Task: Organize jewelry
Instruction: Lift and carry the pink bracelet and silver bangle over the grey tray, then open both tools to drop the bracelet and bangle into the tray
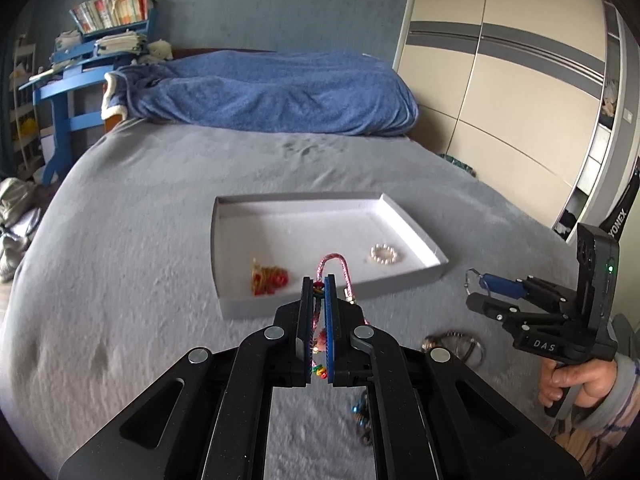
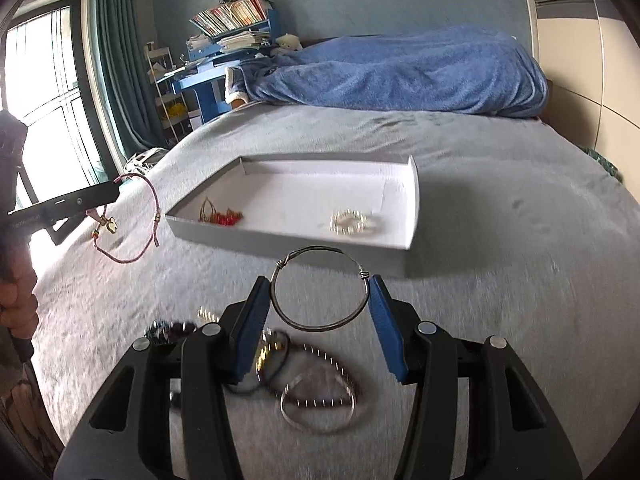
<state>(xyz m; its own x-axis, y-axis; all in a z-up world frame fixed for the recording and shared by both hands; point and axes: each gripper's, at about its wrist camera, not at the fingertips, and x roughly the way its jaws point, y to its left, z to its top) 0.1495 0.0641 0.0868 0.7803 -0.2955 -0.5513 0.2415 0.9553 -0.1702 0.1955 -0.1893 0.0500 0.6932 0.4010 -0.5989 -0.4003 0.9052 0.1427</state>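
Observation:
My left gripper (image 1: 319,280) is shut on a pink cord bracelet (image 1: 338,266) and holds it above the bed, just short of the white tray (image 1: 416,224). The bracelet hangs from it in the right wrist view (image 2: 154,216). My right gripper (image 2: 320,284) is shut on a thin wire bangle (image 2: 320,322), its blue pads (image 2: 382,316) pressing the ring's two sides. It also shows in the left wrist view (image 1: 474,284). The tray holds red earrings (image 1: 270,278) and a pearl bracelet (image 1: 384,255).
More jewelry lies on the grey bedcover near me: bangles and a beaded piece (image 2: 320,396) and dark beads (image 2: 168,330). A blue blanket (image 1: 272,92) is heaped at the bed's head. A wardrobe (image 1: 500,80) stands to the right, a blue desk (image 1: 64,88) to the left.

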